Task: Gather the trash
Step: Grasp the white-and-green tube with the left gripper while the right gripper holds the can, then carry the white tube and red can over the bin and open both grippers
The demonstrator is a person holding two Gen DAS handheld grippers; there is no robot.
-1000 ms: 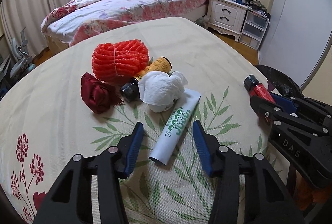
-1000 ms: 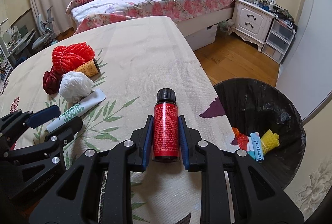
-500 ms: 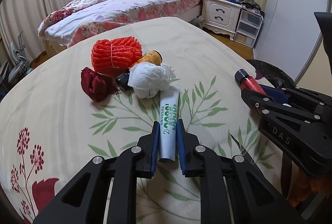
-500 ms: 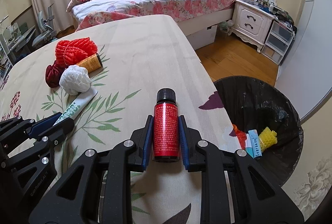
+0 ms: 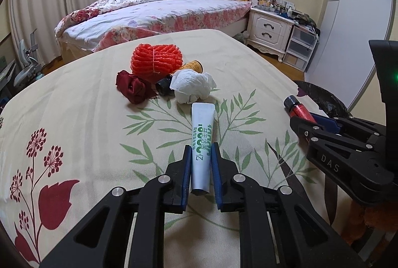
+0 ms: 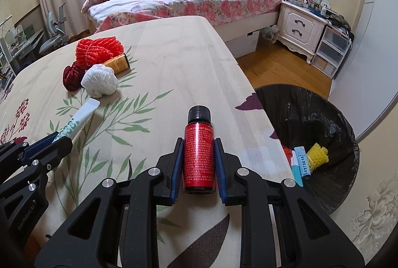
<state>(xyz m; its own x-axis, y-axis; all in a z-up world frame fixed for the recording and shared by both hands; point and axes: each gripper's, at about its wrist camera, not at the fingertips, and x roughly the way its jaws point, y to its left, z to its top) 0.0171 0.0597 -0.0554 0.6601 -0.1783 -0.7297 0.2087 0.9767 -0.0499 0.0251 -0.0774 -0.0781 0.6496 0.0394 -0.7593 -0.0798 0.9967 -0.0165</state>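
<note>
The left tool [image 5: 201, 169] had just clenched on a smooth, flat white tube [image 5: 202, 141] lying on the woven, leaf-printed table [image 5: 74, 123], with crumpled paper [image 5: 192, 86] just beyond its tip. The right tool [image 6: 198, 163] gripped a glossy red cylindrical bottle [image 6: 198, 158] near the table's right edge. Right of it, past that edge, a black-lined bin [image 6: 311, 118] stood open.

Far left of the cloth-covered table [image 6: 179, 49], a tight cluster of orange net [image 6: 98, 49], dark red cloth [image 6: 71, 75], white tissue ball [image 6: 100, 80], yellow bottle [image 6: 119, 63], the right half bare, bin [image 6: 311, 118] open beside the right edge
</note>
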